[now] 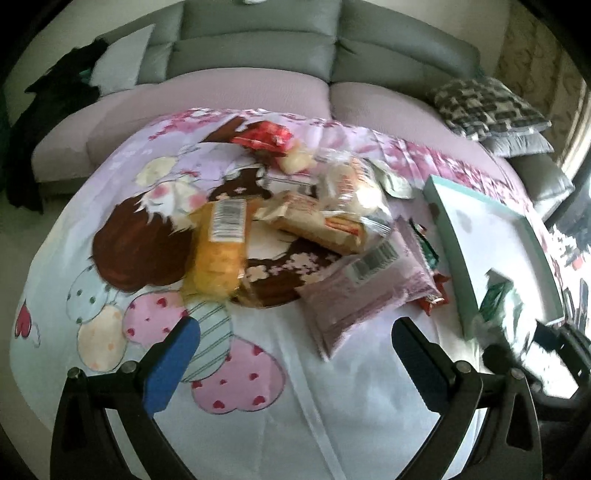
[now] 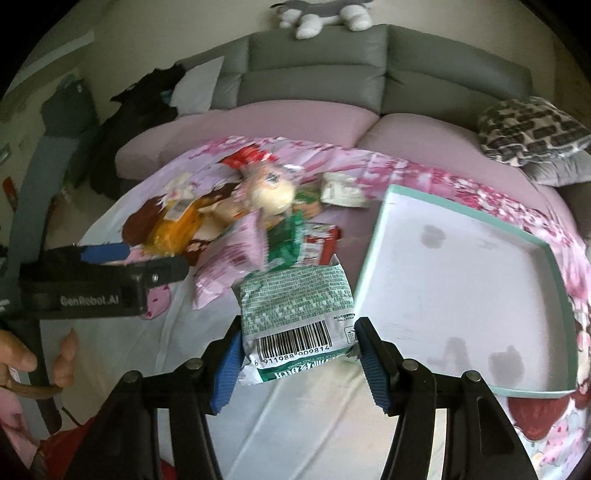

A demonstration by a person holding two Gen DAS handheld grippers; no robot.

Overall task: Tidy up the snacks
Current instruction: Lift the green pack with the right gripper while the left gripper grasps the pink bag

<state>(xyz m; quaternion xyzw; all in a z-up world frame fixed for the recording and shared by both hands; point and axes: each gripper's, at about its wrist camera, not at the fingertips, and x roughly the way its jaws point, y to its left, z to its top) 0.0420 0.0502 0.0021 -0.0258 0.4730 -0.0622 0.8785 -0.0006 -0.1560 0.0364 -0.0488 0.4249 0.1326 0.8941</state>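
Note:
A green-and-white snack packet [image 2: 295, 306] with a barcode hangs just above the cloth, and my right gripper [image 2: 300, 334] is shut on its lower end. To its right lies a white tray with a teal rim [image 2: 369, 251], with no snack inside it. Behind the packet sits the snack pile: an orange packet [image 1: 218, 251], a pink packet [image 1: 362, 291], clear bread bags [image 1: 347, 188] and a red packet [image 1: 264, 138]. My left gripper [image 1: 295, 354] stands open over the printed cloth in front of the pile, nothing between its fingers. In the left wrist view the held packet [image 1: 498, 299] is a blur over the tray's near corner [image 1: 469, 332].
A cartoon-print cloth [image 1: 258, 424] covers the surface. Behind it stands a grey sofa [image 1: 258, 55] with pink seat covers, a patterned cushion [image 1: 487, 107] and dark clothing [image 1: 55, 110]. A plush toy [image 2: 321, 14] lies on the sofa back. A person's hand [image 2: 22, 362] grips the left handle.

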